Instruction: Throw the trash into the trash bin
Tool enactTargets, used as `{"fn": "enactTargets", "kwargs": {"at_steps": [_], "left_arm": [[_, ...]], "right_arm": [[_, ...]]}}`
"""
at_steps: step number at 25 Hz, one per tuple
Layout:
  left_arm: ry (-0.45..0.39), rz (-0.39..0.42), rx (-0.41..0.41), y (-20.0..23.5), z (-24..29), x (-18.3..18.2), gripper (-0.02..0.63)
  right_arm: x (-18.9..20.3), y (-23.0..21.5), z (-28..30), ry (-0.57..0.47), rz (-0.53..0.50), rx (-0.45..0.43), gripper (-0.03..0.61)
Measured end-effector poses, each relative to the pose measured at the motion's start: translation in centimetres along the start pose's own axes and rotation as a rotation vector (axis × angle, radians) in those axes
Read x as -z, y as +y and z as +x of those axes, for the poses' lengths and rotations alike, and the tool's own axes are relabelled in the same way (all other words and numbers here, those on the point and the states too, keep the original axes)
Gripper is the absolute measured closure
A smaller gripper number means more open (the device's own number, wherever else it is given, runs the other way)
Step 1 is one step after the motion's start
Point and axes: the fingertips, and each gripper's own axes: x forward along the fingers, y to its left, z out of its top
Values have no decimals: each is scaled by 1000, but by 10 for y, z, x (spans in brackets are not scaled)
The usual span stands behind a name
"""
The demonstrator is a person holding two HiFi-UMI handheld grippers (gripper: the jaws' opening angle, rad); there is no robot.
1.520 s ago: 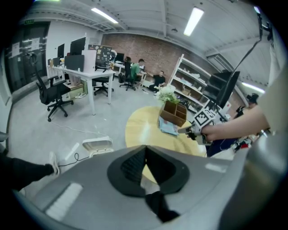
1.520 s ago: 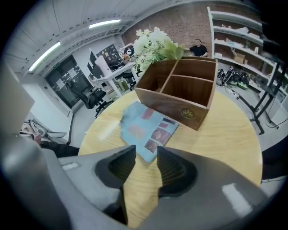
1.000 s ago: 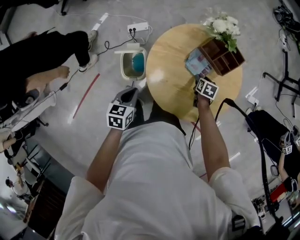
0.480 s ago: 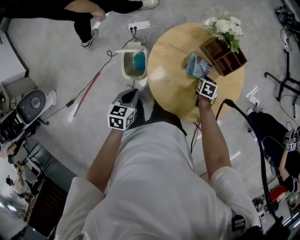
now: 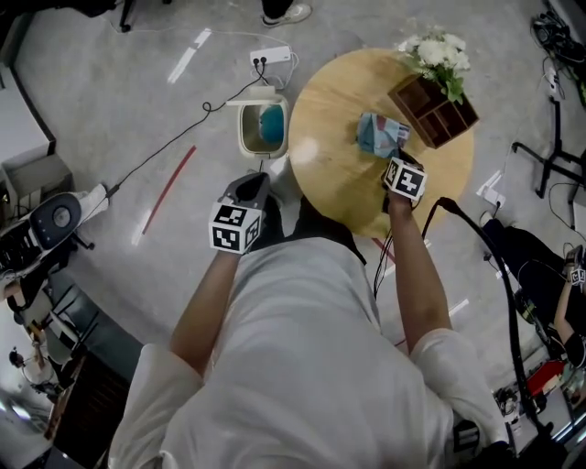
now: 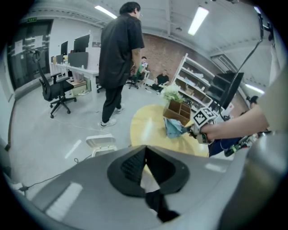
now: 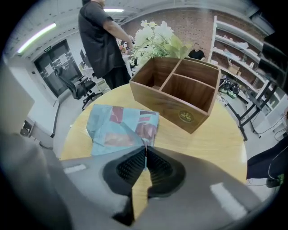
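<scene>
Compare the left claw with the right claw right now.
The right claw has just closed on an edge of the blue wrapper; the left claw is shut on nothing. The right claw is over the round table; the left claw is off its edge, nearer the trash bin. Both have their jaws together.

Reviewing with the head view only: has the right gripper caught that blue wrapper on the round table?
Observer: Yes. In its own view the right gripper, whose jaws have just been closing, pinches the near edge of the blue wrapper.
Operator: Left gripper holding anything?
Observer: No; the left gripper view shows the left gripper shut, nothing between its jaws.
Operator: Whose shoe is at the top edge?
Observer: A person in dark clothes, standing beyond the trash bin.
</scene>
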Motion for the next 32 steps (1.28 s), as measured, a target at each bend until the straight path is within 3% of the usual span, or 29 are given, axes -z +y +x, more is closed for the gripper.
{"fn": "enactTargets", "kwargs": {"at_steps": [17,32], "left_arm": [[-77,47,19,23,-43,2,610],[-120,14,1,59,-80,27,609]], "right_arm": [[7,47,-58,-86,-40,-9,575],[20,105,-83,-98,-90,-40,575]]}}
